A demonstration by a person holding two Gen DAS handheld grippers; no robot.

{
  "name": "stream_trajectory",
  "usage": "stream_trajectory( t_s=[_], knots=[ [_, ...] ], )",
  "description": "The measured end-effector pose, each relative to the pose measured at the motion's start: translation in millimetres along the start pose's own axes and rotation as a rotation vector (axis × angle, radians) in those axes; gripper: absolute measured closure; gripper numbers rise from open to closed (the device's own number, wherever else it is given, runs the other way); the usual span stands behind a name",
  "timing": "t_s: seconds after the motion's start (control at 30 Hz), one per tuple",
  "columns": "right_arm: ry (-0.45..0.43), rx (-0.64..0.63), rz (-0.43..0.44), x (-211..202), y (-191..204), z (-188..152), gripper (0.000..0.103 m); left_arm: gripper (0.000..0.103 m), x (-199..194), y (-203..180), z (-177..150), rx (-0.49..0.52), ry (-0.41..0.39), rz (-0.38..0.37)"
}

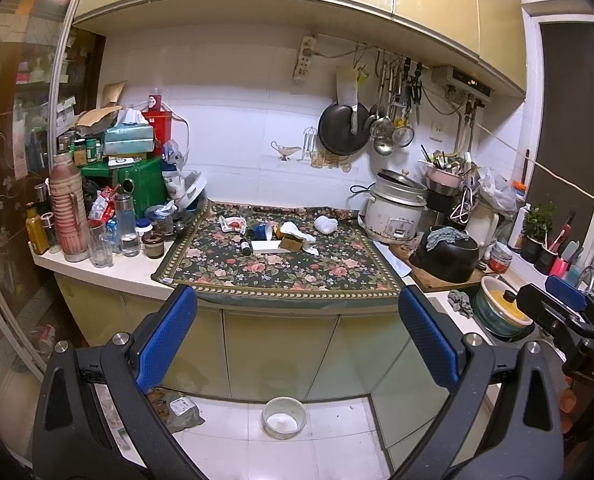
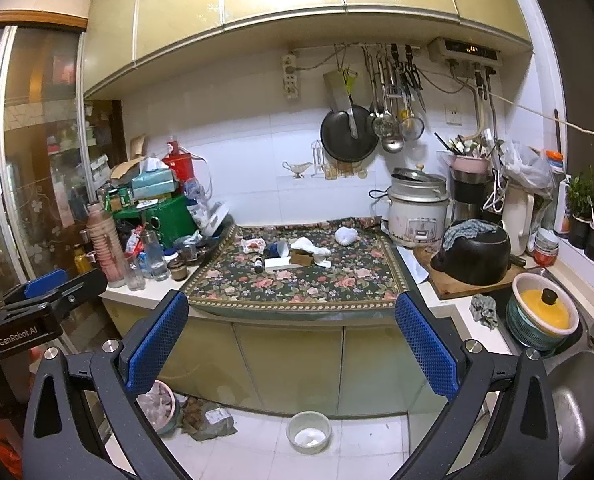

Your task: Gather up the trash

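Trash is sitting mid-counter on the floral cloth (image 1: 281,276), toward its back edge: crumpled white tissue (image 1: 326,224), red-stained wrapper (image 1: 233,223), blue cup (image 1: 261,231) lying tipped, small dark bottle (image 1: 245,247), white box (image 1: 271,246) & brown carton (image 1: 291,243) w/ tissue draped on it. All bunched together, so likely one sweep zone. Rice cooker (image 1: 395,216) is standing at the cloth's right back corner, jars crowding the left end. Left gripper (image 1: 297,332) & right gripper (image 2: 293,334) are both hanging off the front edge, fingers wide apart, holding nothing (prob. lining up an approach). White bowl (image 1: 284,417) is sitting on the floor below.
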State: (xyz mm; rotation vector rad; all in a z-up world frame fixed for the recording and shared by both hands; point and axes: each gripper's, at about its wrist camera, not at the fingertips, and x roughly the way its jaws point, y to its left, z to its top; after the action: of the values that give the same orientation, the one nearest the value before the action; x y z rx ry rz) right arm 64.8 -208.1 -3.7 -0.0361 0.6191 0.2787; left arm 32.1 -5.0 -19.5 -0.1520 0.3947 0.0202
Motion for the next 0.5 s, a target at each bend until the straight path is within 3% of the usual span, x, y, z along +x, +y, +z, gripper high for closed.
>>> stream_trajectory(
  t_s=[0.2, 0.5],
  knots=[
    [0.032, 0.025, -0.035, 40.0, -9.0, 4.5, 0.0, 0.002, 52.2, 12.2, 14.1, -0.013, 0.036, -0.014],
    [0.077, 0.043, -0.131, 126.6, -7.2, 21.3, 0.0, 0.002, 170.9, 52.3, 48.3, -0.017, 0.091, -0.033]
  ],
)
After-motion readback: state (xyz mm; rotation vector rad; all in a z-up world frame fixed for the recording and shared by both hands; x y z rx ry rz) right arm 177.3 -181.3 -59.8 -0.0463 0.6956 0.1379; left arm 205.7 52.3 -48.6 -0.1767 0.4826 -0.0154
